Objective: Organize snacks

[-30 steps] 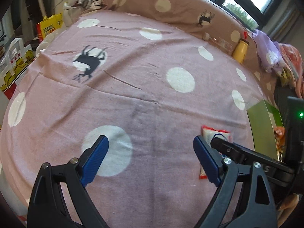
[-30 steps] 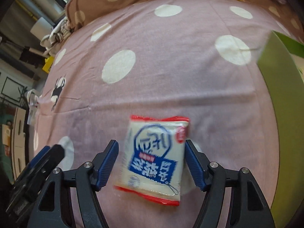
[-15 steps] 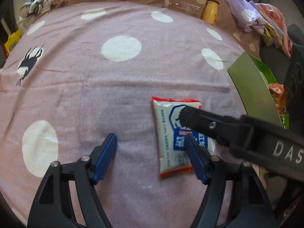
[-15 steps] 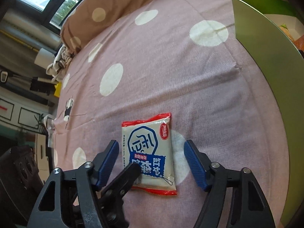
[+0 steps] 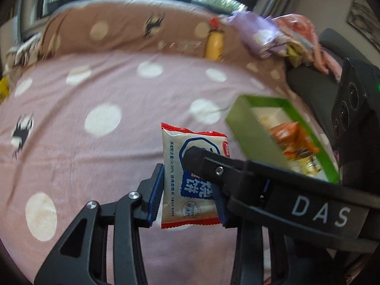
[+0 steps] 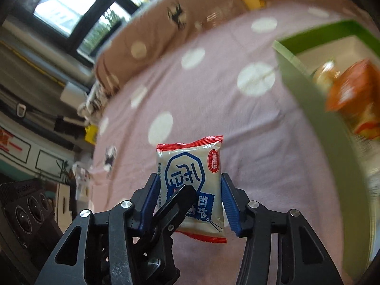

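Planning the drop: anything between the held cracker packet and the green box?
Nothing visible on the bedspread between them. The cracker packet, pinched by both grippers, must clear the green box's near wall; an orange snack bag already fills part of it.

The packet (image 5: pixel 190 175) is glossy plastic film. Bedspread (image 5: pixel 95 166) is matt woven cloth, lightly creased. The box (image 6: pixel 315 109) looks like smooth matt card. Gripper pads (image 6: pixel 229 206) are ribbed blue rubber on black plastic.
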